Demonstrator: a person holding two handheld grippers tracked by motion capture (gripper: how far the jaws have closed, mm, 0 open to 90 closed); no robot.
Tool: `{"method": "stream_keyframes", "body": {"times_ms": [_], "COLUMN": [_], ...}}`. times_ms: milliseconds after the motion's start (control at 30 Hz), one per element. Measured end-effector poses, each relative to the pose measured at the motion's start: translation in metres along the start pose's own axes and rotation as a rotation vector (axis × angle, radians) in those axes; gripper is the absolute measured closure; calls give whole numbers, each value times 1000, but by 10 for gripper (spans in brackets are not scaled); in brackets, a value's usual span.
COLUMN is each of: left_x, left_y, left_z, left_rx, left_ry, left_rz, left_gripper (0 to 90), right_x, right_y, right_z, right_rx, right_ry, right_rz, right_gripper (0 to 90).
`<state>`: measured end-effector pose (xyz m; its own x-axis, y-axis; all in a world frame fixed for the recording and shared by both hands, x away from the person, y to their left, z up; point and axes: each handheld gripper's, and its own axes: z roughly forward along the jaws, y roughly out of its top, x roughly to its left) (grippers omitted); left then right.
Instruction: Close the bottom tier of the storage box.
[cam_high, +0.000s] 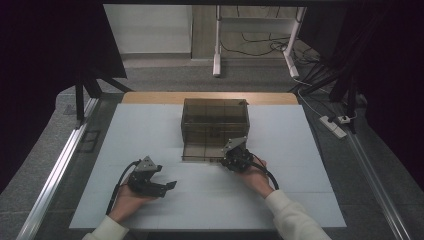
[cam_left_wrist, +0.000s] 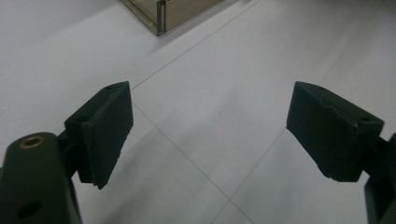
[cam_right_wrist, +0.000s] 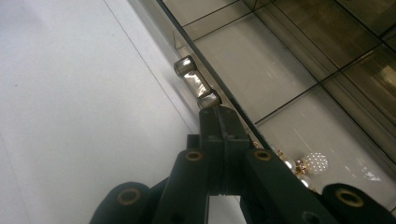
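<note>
Smoked acrylic drawer box (cam_high: 215, 127) sits mid-frame on my white surface (cam_high: 300, 200), its bottom drawer (cam_high: 202, 151) slid partly out. My right gripper (cam_right_wrist: 219, 112) has fingers pressed together at the drawer handle (cam_right_wrist: 197, 86); my left gripper (cam_left_wrist: 210, 126) idles, fingers spread. Earrings (cam_right_wrist: 306, 165) lie inside; whether more pulling remains, I can't tell.

Your left hand (cam_high: 131, 201) rests low on the near left, holding the left gripper (cam_high: 162, 186) with jaws spread wide, tips pointing right. Your right forearm, in a pale sleeve (cam_high: 292, 216), angles up and leftward; the right hand (cam_high: 256, 177) holds the right gripper (cam_high: 226, 159) with jaws pressed together.
</note>
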<state>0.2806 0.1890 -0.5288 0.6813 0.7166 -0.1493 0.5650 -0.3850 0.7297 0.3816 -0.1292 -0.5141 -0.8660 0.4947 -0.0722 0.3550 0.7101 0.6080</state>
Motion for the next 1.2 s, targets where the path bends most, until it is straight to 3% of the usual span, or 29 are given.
{"method": "stream_keyframes", "body": {"times_ms": [1200], "left_x": [0], "left_y": [-1], "left_z": [0], "left_rx": [3], "left_ry": [3], "left_rz": [-5], "left_gripper": [154], "right_x": [-8], "right_y": [1], "right_z": [6], "right_rx": [-19], "right_ry": [-34], "right_rz": [6], "right_gripper": [898]}}
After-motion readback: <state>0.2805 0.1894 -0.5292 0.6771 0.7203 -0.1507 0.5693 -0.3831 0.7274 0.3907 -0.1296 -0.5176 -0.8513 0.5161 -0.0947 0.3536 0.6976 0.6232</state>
